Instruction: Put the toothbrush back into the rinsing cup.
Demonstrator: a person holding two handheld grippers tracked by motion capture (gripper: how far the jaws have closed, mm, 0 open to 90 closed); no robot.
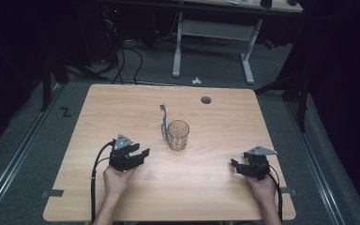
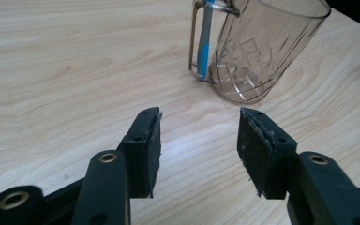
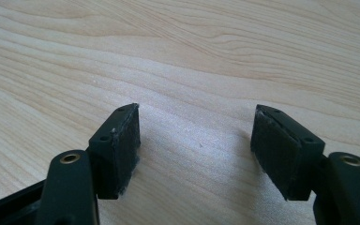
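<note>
At the near left of the desk [image 1: 98, 112], the left tongs [image 1: 142, 154] are held low in a hand [image 1: 115, 180], released, with the padded jaws spread and nothing between them. They are aimed to the right and slightly away, toward the clear cup [image 1: 178, 135], which appears to be the thing about to be reached for; the spread jaws look wide enough for its handle or wall, so the pose is judged a readiness to approach rather than a grasp. In the left gripper view the cup [image 2: 258, 51] is seen near the jaws but apart from them.

At the middle of the desk the cup stands upright, its handle turned to the left. A blue toothbrush [image 1: 163, 119] lies flat on the wood just beside that handle, head pointing to the far side; whether it touches the handle cannot be told. In the left gripper view the toothbrush [image 2: 205, 37] is seen through the loop of the handle. A cut diamond pattern is carried on the cup's wall; no brand, label or writing can be read on anything.

At the near right, the right tongs [image 1: 235, 165] are held likewise, released and empty, well apart from the cup, and pointed left over bare wood. They are judged to be kept back in waiting.
</note>
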